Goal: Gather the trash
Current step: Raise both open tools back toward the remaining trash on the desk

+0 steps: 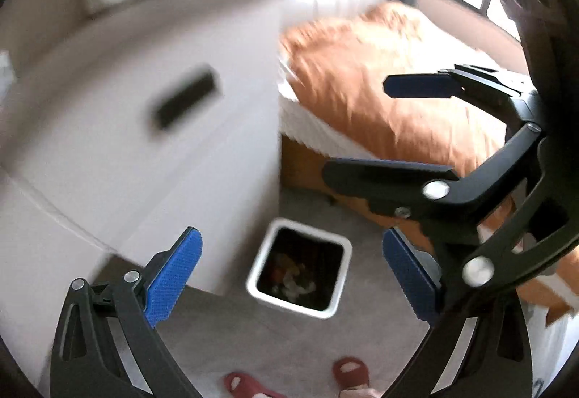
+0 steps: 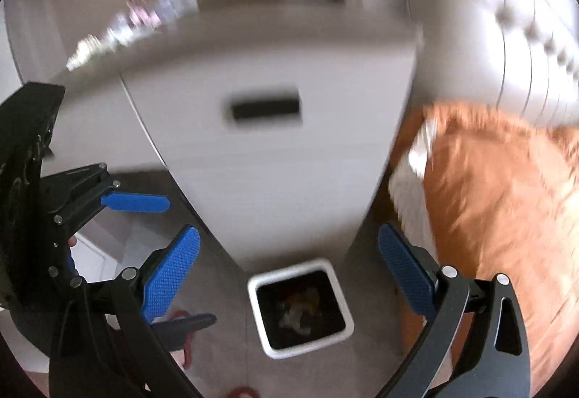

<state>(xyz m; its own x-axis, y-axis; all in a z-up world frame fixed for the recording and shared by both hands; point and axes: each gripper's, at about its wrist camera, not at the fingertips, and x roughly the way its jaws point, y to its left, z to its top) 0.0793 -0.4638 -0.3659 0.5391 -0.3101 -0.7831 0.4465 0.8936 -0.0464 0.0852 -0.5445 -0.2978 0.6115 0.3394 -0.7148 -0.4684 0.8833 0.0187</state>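
This is a bedroom with a grey floor (image 1: 224,336), and everything looks a bit smeared, as if the cameras are moving. A white cabinet (image 1: 144,130) with a dark handle slot stands next to a bed (image 1: 380,90) that has an orange cover. On the floor, near the corner of the cabinet and beside the bed, sits a small square white bin (image 1: 300,273). It has a dark bag inside, and some trash (image 1: 293,280) lies at the bottom, pale and orange bits that are too blurry to name. The left gripper (image 1: 293,278) hangs above the bin with its blue fingers (image 1: 173,284) spread wide, and nothing is between them. The right gripper (image 2: 289,284) is over the bin too, also spread wide and empty. In the left view it shows as a black tool on the right side, close to the other one. On top of the cabinet there is a blurry heap of small things (image 2: 119,29); I cannot tell if they are trash. Red slippers (image 1: 347,372) peek in at the bottom. I think the trash already went in, or more must be fetched. Here is what could go wrong: the two tools are near each other and could bump. A low swing could knock the light bin over and spill it. With such fast moves, a grab at the cabinet could push things off.
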